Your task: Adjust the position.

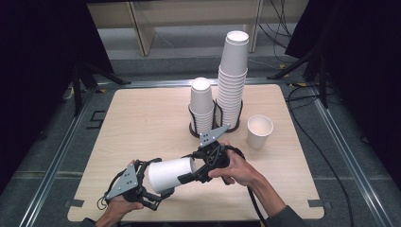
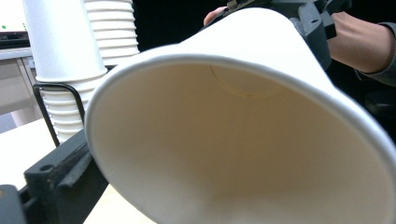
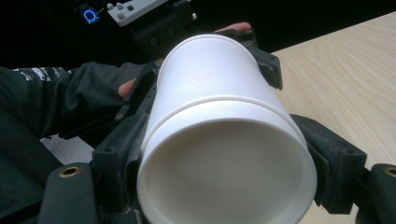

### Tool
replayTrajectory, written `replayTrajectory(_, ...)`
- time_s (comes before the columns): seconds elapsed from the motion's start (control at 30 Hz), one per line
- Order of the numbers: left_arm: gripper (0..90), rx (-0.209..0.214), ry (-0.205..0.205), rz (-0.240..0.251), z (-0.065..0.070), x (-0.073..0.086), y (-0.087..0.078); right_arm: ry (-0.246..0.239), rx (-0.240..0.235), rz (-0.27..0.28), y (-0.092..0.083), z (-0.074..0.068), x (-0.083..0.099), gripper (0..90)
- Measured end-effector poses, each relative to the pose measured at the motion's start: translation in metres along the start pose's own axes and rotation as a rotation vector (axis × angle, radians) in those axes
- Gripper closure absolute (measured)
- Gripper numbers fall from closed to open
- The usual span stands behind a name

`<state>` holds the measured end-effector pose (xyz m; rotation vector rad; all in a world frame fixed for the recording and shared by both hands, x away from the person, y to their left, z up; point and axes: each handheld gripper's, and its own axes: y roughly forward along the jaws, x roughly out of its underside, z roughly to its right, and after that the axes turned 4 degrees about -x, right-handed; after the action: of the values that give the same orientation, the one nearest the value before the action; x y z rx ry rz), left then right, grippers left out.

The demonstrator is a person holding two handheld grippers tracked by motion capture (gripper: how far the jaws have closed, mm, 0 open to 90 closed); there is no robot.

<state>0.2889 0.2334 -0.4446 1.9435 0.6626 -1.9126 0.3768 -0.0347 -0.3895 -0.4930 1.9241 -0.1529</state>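
Both grippers flank one paper cup (image 1: 169,174), lying sideways between them

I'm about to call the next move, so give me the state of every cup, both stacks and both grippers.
held cup: on its side in the air, empty
right gripper: fingers shut on held cup's base end
left gripper: fingers open around its mouth end
loose cup: upright, empty
short stack: standing, cups upside down
tall stack: standing, cups upside down

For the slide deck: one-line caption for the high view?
Two hand-held grippers, left gripper and right gripper, share a sideways paper cup in front of two racked cup stacks.
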Motion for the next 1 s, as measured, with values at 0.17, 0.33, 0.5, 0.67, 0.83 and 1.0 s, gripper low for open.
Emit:
replayTrajectory(0.17, 6.0, 0.041, -0.015, -0.03, -0.003, -0.001, -0.001, 0.043, -0.025, 0.011, -0.003, 0.003, 0.004, 24.7)
replayTrajectory(0.33, 10.8, 0.055, -0.004, -0.055, -0.003, -0.001, 0.0, 0.034, -0.03, 0.007, -0.008, 0.008, 0.006, 24.3)
replayTrajectory(0.5, 13.4, 0.058, 0.013, -0.072, -0.001, -0.001, 0.001, 0.048, -0.027, -0.012, -0.009, 0.008, 0.008, 23.0)
replayTrajectory(0.67, 13.8, 0.043, 0.02, -0.1, -0.002, 0.0, 0.002, 0.015, 0.06, -0.067, -0.01, 0.004, 0.005, 19.6)
replayTrajectory(0.83, 13.9, 0.044, 0.013, -0.152, -0.003, 0.003, 0.005, -0.068, 0.17, -0.149, -0.013, -0.006, -0.004, 15.5)
replayTrajectory(1.0, 13.9, 0.045, 0.039, -0.226, -0.002, 0.005, 0.008, -0.169, 0.276, -0.265, -0.008, -0.022, -0.013, 16.7)
